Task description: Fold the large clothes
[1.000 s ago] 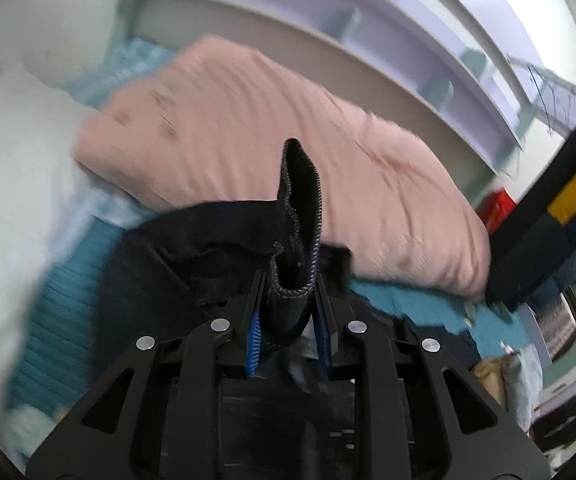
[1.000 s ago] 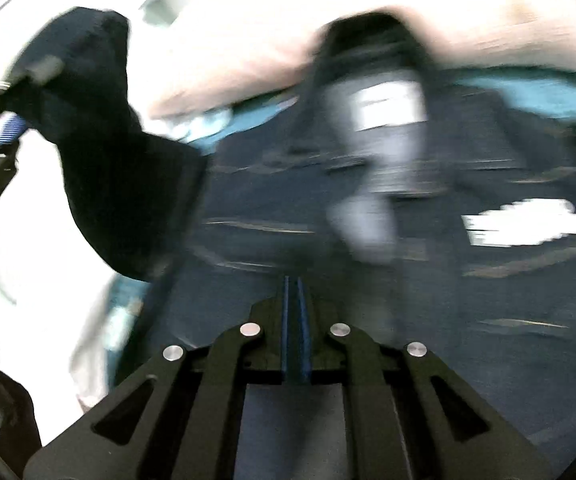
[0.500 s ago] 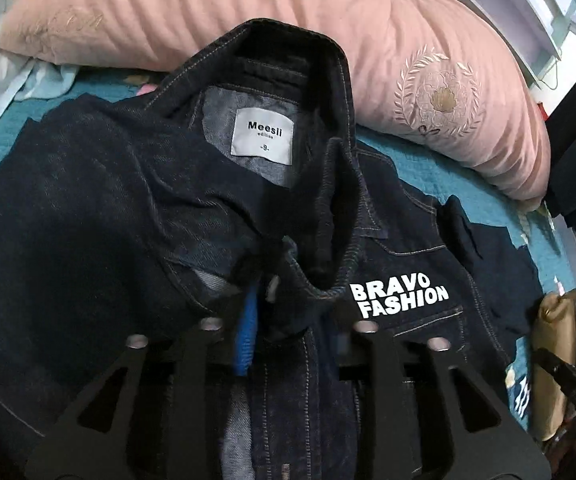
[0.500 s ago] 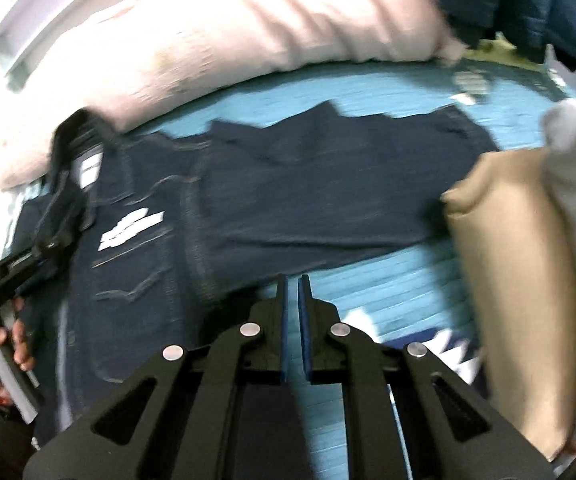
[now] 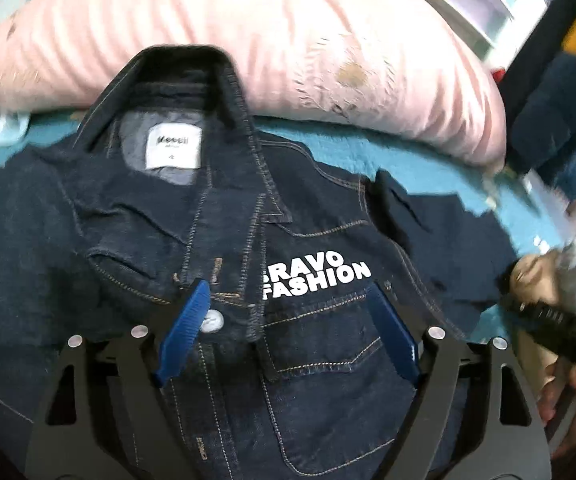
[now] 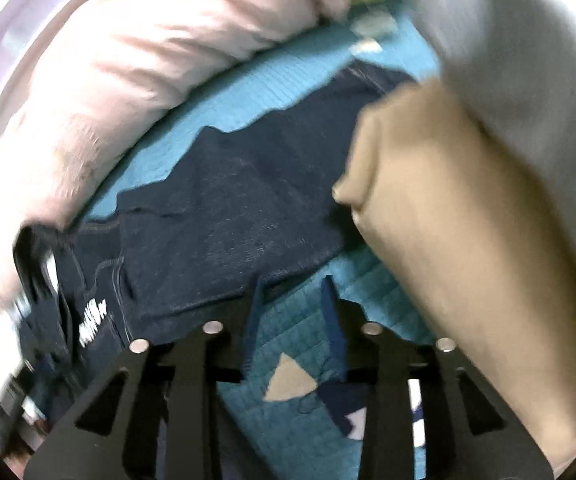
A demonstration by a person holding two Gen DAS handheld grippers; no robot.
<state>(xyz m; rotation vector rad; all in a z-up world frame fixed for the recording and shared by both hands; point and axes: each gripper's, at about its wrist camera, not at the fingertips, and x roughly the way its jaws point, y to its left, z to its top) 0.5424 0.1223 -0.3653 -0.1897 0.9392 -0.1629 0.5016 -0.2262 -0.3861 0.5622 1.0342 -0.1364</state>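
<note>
A dark denim jacket (image 5: 320, 340) with a white "BRAVO FASHION" print lies front up on the teal bedspread (image 5: 400, 156), collar toward the pink pillow. My left gripper (image 5: 288, 292) is open and empty just above the jacket's chest, its blue pads either side of the button placket. In the right wrist view the jacket's right sleeve (image 6: 228, 220) stretches across the bed. My right gripper (image 6: 292, 284) is open and empty at the sleeve's lower edge, over the bedspread (image 6: 288, 340).
A long pink pillow (image 5: 288, 40) lies behind the collar and also shows in the right wrist view (image 6: 128, 60). A folded tan garment (image 6: 460, 260) and a grey one (image 6: 528, 60) sit close on the right. Dark hanging clothes (image 5: 560, 112) are at far right.
My left gripper let go of the jacket's front and opened wide. My right gripper opened and moved down close to the sleeve's edge, nearer the tan garment.
</note>
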